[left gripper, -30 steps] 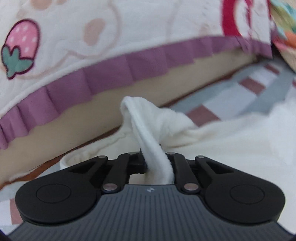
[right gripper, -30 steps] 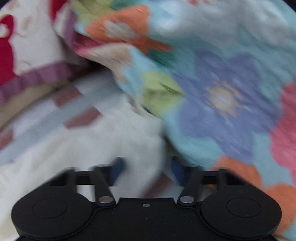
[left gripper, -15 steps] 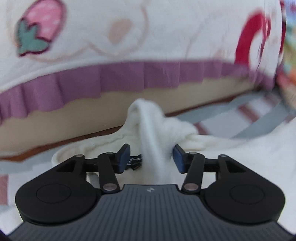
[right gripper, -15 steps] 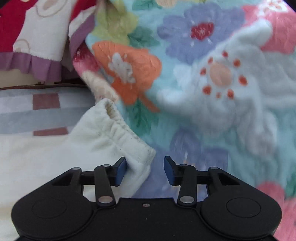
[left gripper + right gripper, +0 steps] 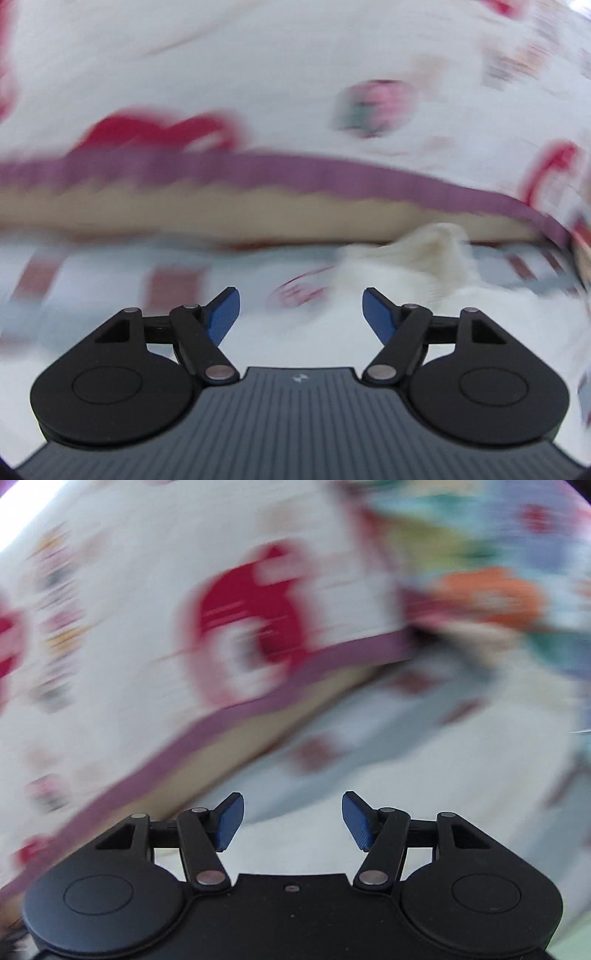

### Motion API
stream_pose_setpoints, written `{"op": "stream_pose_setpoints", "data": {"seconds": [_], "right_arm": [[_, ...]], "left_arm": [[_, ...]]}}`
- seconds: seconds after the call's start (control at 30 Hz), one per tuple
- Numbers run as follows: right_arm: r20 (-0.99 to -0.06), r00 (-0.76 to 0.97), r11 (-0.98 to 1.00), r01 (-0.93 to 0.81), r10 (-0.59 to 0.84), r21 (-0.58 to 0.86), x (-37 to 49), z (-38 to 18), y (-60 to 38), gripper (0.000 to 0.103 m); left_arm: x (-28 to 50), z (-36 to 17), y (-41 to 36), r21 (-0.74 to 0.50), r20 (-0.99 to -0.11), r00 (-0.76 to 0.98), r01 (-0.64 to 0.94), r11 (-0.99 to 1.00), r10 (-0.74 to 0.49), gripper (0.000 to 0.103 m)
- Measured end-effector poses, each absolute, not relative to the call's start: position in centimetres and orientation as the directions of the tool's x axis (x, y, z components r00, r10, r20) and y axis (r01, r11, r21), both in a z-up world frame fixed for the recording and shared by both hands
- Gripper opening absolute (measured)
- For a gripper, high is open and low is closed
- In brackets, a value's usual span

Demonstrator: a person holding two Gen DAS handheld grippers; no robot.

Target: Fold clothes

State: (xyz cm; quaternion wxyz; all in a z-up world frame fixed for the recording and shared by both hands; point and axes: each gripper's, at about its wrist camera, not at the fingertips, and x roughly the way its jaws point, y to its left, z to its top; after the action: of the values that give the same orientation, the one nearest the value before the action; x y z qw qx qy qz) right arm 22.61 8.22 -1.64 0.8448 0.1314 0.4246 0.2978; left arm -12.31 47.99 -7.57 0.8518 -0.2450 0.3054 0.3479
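Cream garment [image 5: 436, 258], purple-frilled strawberry-print quilt [image 5: 295, 74]

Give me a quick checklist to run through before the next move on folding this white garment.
1. Left tool free of cloth: ok, jaws opening, nothing between them.
2. Right tool free of cloth: ok, jaws opening, nothing between them.
3. White garment lying on the striped sheet: ok, off to the right in the left wrist view.
4. Garment folded flat: cannot tell, one part stands bunched up and the picture is blurred.
5. Next grasp point in view: cannot tell, both views are smeared.
6. Purple-trimmed quilt off the garment: cannot tell.
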Motion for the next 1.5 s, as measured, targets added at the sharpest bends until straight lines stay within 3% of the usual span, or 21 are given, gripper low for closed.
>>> {"op": "stream_pose_setpoints", "data": {"seconds": [0.2, 0.27, 0.33, 0.47, 0.57, 0.67, 0.73, 0.9, 0.97, 1.0, 1.13, 1.23, 1.33, 1.43, 1.5], "right_arm": [[-0.672, 0.11, 0.596, -0.581, 0.732, 0.555, 11.6, 1.3, 22.8, 0.065], [-0.686, -0.042, 0.57, -0.521, 0.726, 0.635, 8.0, 0.5, 26.0, 0.065], [-0.64, -0.202, 0.523, -0.422, 0.742, 0.74, 4.9, 0.2, 28.5, 0.065], [-0.535, -0.381, 0.494, -0.209, 0.754, 0.844, -0.4, 2.4, 31.5, 0.065], [-0.604, -0.31, 0.547, -0.257, 0.735, 0.797, -2.8, 7.0, 32.8, 0.065], [-0.672, -0.151, 0.586, -0.378, 0.725, 0.717, -3.6, 12.5, 34.6, 0.065], [-0.71, -0.053, 0.621, -0.442, 0.702, 0.647, -4.7, 14.5, 36.0, 0.064], [-0.768, 0.119, 0.651, -0.621, 0.629, 0.437, -7.0, 15.9, 39.7, 0.045], [-0.78, 0.123, 0.625, -0.679, 0.613, 0.384, -7.6, 14.2, 41.2, 0.004], [-0.793, 0.121, 0.612, -0.707, 0.597, 0.353, -7.7, 13.1, 42.0, 0.002], [-0.8, 0.165, 0.527, -0.823, 0.577, 0.211, -8.5, 8.0, 43.7, 0.001], [-0.793, 0.19, 0.45, -0.885, 0.58, 0.117, -8.9, 3.3, 43.4, 0.002], [-0.794, 0.183, 0.463, -0.876, 0.58, 0.136, -8.0, -1.2, 43.0, 0.007], [-0.825, 0.184, 0.507, -0.851, 0.534, 0.138, -6.4, -4.6, 42.4, 0.009], [-0.829, 0.2, 0.521, -0.844, 0.523, 0.125, -5.1, -5.2, 42.0, 0.017]], "left_arm": [[-17.1, -2.6, 44.3, -0.052, -0.737, 0.499, -0.713, 0.699, 0.455, 0.071], [-19.1, 0.0, 44.0, -0.051, -0.731, 0.515, -0.695, 0.717, 0.447, 0.071], [-22.0, 3.5, 44.2, -0.025, -0.706, 0.527, -0.686, 0.727, 0.473, 0.071], [-26.8, 10.4, 45.5, 0.142, -0.684, 0.458, -0.68, 0.72, 0.568, 0.071], [-30.0, 14.5, 46.2, 0.248, -0.666, 0.397, -0.68, 0.69, 0.632, 0.072], [-34.0, 16.0, 47.4, 0.182, -0.661, 0.399, -0.736, 0.652, 0.635, 0.075], [-36.2, 14.9, 48.7, 0.106, -0.698, 0.403, -0.76, 0.642, 0.592, 0.075], [-38.8, 11.6, 51.6, 0.064, -0.737, 0.393, -0.769, 0.636, 0.55, 0.074], [-38.7, 10.3, 52.9, 0.047, -0.747, 0.402, -0.762, 0.646, 0.529, 0.075], [-38.4, 9.2, 53.8, 0.012, -0.752, 0.415, -0.768, 0.64, 0.512, 0.075], [-37.3, 2.9, 57.2, -0.117, -0.772, 0.451, -0.794, 0.597, 0.449, 0.075], [-36.5, -4.1, 58.5, -0.099, -0.788, 0.401, -0.832, 0.546, 0.468, 0.075], [-36.9, -10.4, 59.6, -0.08, -0.796, 0.347, -0.872, 0.483, 0.496, 0.075], [-38.8, -14.1, 60.4, -0.007, -0.774, 0.257, -0.918, 0.397, 0.579, 0.074], [-40.1, -15.1, 60.9, 0.062, -0.762, 0.196, -0.927, 0.371, 0.617, 0.073]]}}
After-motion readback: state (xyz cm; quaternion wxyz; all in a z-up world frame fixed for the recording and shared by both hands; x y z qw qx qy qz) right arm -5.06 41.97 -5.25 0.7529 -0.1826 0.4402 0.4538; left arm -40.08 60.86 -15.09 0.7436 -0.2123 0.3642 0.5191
